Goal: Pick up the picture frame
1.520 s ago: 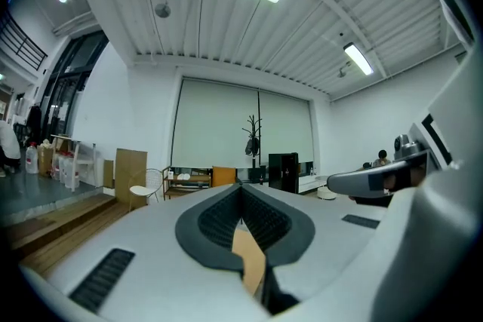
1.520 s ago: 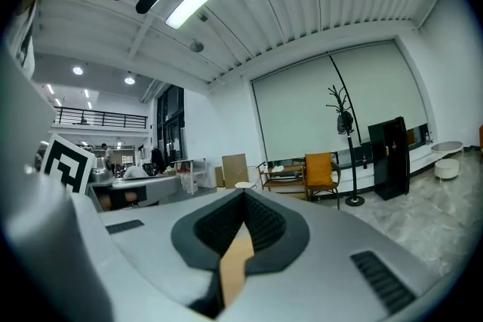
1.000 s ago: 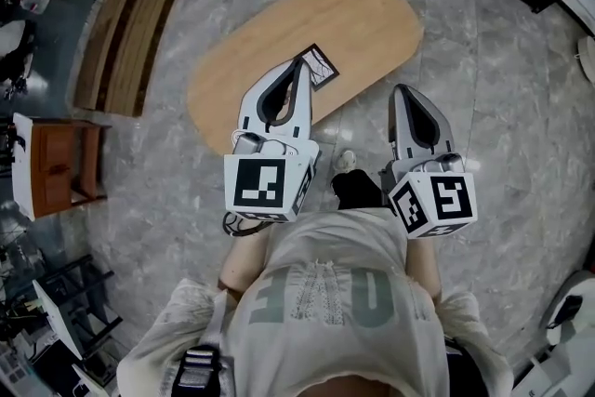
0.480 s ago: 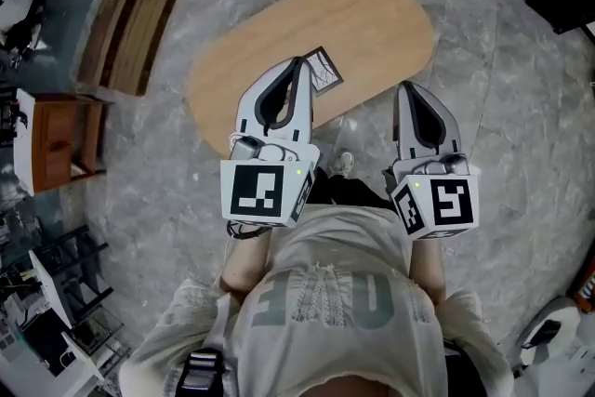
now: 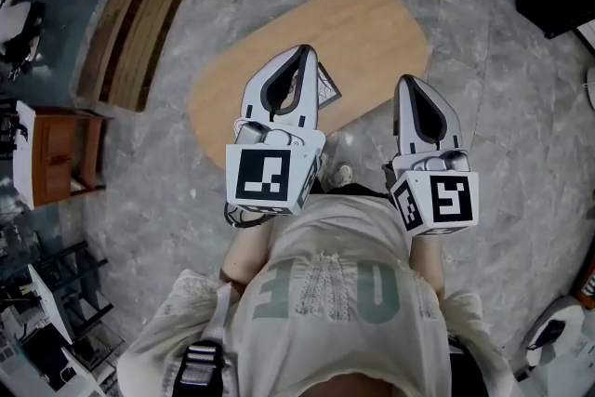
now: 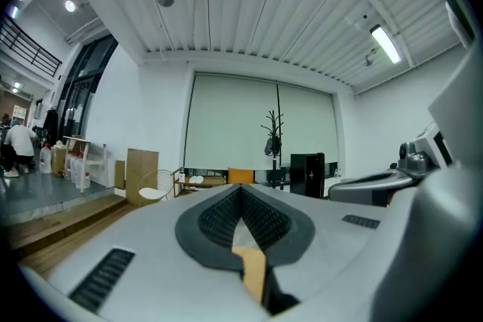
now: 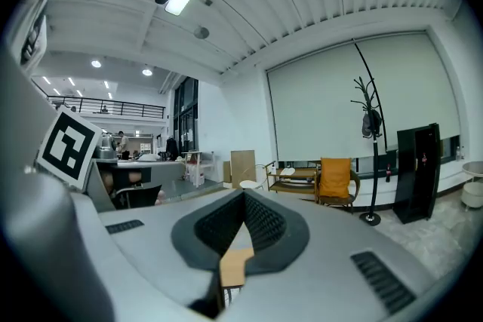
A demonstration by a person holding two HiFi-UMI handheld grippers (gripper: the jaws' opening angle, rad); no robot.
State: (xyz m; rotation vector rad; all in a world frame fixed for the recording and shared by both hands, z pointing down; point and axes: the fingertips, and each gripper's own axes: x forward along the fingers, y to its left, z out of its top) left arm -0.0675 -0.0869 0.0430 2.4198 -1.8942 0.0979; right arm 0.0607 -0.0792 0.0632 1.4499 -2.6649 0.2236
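The picture frame (image 5: 327, 86), a dark-edged flat rectangle with a pale picture, lies on the near part of an oval wooden table (image 5: 372, 23). My left gripper (image 5: 305, 50) is held level over the table, its tip covering the frame's left part, jaws shut with nothing between them. My right gripper (image 5: 406, 80) hangs to the right over the table's near edge, also shut and empty. In the left gripper view the left gripper's (image 6: 241, 187) pads meet at the tip. In the right gripper view the right gripper (image 7: 244, 193) is likewise shut. Neither gripper view shows the frame.
Grey marble floor surrounds the table. Long wooden steps (image 5: 139, 14) run at the upper left and a small brown cabinet (image 5: 56, 158) stands at the left. Ahead are a coat rack (image 6: 272, 139), an orange chair (image 7: 334, 177) and a black cabinet (image 7: 413, 170).
Both grippers have moved forward and a little up over the table. The left one now hides more of the picture frame. Both stay shut.
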